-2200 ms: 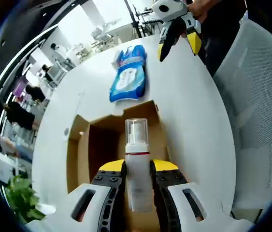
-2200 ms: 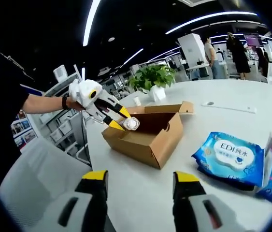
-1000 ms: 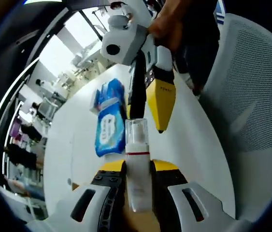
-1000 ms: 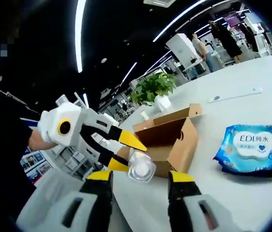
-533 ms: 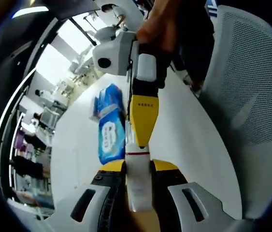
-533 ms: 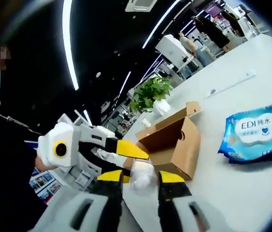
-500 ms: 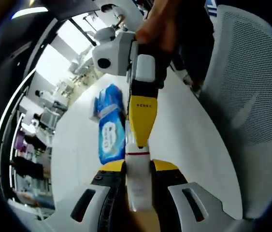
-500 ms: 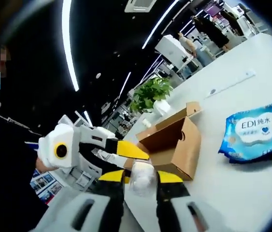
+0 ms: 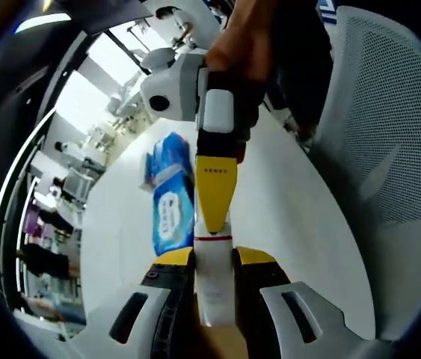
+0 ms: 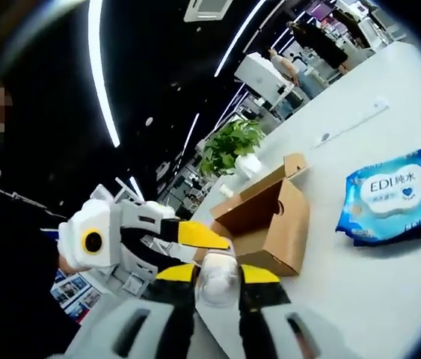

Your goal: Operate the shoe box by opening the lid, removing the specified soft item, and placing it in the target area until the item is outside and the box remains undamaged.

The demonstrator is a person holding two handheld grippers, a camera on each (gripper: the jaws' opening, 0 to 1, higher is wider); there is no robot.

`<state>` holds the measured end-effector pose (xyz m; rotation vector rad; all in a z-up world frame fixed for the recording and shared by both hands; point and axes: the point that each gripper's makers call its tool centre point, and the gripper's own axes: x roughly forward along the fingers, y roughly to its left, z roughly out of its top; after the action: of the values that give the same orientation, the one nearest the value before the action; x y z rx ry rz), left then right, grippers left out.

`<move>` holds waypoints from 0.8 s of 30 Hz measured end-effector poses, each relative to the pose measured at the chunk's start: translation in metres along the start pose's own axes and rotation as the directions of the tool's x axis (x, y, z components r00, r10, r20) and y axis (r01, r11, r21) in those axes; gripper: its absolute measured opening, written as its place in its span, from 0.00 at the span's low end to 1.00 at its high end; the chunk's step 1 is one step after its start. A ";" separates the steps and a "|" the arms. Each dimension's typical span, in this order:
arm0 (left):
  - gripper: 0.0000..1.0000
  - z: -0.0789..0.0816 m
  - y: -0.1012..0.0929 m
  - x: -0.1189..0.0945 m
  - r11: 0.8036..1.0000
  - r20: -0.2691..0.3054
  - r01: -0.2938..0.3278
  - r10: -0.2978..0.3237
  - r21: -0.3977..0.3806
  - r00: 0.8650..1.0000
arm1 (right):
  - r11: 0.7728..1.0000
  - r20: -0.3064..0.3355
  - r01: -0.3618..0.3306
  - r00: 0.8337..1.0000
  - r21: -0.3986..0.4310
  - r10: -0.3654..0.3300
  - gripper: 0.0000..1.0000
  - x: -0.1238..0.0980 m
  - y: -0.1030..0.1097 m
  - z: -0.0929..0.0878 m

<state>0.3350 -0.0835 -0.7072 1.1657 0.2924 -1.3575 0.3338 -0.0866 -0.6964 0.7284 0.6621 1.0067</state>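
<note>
A white pump bottle point(image 9: 214, 288) with a red band and clear cap stands between the jaws of my left gripper point(image 9: 214, 258), which is shut on its body. My right gripper point(image 9: 214, 218) comes down from the top of the left gripper view, held by a hand, its yellow jaws closed on the bottle's cap. In the right gripper view the cap point(image 10: 217, 271) sits clamped in my right gripper point(image 10: 217, 275), with the left gripper point(image 10: 209, 243) reaching in from the left. The open cardboard shoe box point(image 10: 270, 224) rests on the white table point(image 10: 360, 284) behind.
A blue wipes pack point(image 10: 391, 194) point(image 9: 171, 206) lies flat on the table to the right of the box. A potted plant point(image 10: 232, 142) stands beyond the box. A white mesh chair point(image 9: 389, 164) is close beside the table edge. People stand far off in the room.
The left gripper carried the bottle up away from the box toward the right gripper. The right gripper's jaws, open a second ago, have closed on the bottle's cap.
</note>
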 end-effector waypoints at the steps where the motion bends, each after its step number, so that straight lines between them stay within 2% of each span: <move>1: 0.19 0.000 -0.001 0.001 1.000 -0.001 0.006 -0.006 -0.006 1.000 | 1.000 -0.002 0.003 1.000 0.012 -0.003 0.18 0.000 -0.001 -0.001; 6: 0.20 -0.002 -0.004 0.004 1.000 -0.004 0.011 -0.011 0.011 1.000 | 0.999 -0.010 0.017 1.000 0.036 -0.017 0.17 -0.001 -0.002 -0.007; 13: 0.20 -0.005 -0.007 0.008 1.000 -0.006 0.020 -0.020 -0.006 1.000 | 0.997 -0.005 0.031 1.000 0.076 -0.030 0.16 0.000 -0.004 -0.009; 18: 0.26 -0.010 -0.006 0.009 1.000 -0.016 0.017 -0.018 -0.011 1.000 | 0.994 0.003 0.036 0.999 0.103 -0.036 0.16 0.000 -0.006 -0.011; 21: 0.32 -0.014 -0.006 0.008 0.997 -0.016 0.026 -0.027 -0.067 1.000 | 0.992 0.008 0.035 0.999 0.121 -0.036 0.16 -0.003 -0.007 -0.013; 24: 0.32 -0.014 -0.005 0.003 0.991 0.009 0.018 -0.017 -0.134 1.000 | 0.988 0.019 0.029 0.999 0.149 -0.033 0.16 -0.006 -0.007 -0.014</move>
<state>0.3374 -0.0736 -0.7181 1.0480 0.3839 -1.3366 0.3241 -0.0912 -0.7093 0.8553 0.7334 0.9269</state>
